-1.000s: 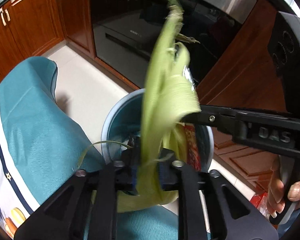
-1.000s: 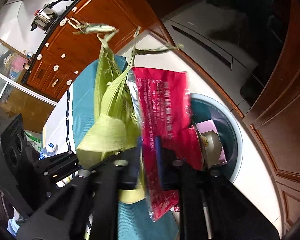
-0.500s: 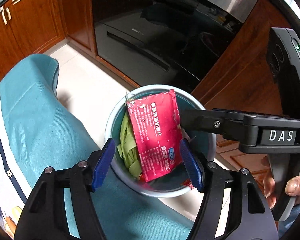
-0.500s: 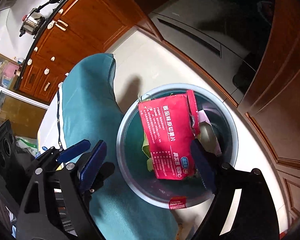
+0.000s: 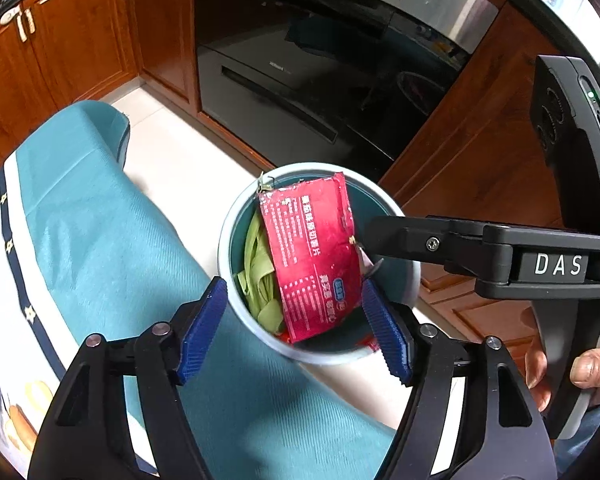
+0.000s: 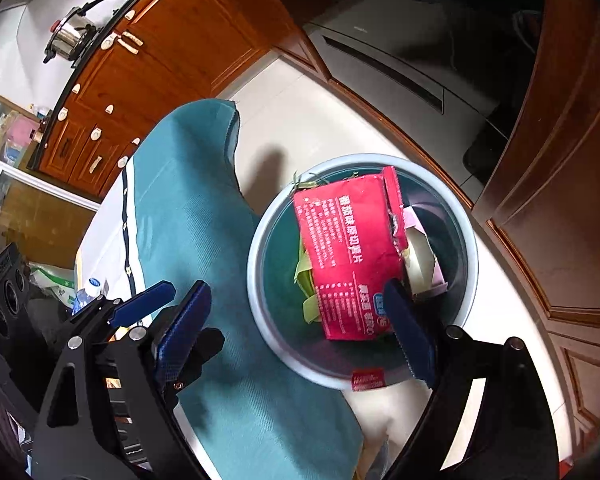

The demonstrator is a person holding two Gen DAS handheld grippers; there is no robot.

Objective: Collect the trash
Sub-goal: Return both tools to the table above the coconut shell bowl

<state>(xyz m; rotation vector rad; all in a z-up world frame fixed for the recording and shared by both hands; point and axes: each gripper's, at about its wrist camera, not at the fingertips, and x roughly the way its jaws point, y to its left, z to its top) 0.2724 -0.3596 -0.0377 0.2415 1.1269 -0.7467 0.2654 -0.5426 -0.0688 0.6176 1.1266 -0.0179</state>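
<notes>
Left gripper: fingers spread, empty, above the bin's near rim. Right gripper: fingers spread, empty. Table: teal cloth, beside the bin. Trash bin: on the floor, holding red snack packet, green corn husks, pink carton. Beyond: oven, wooden cabinets.
</notes>
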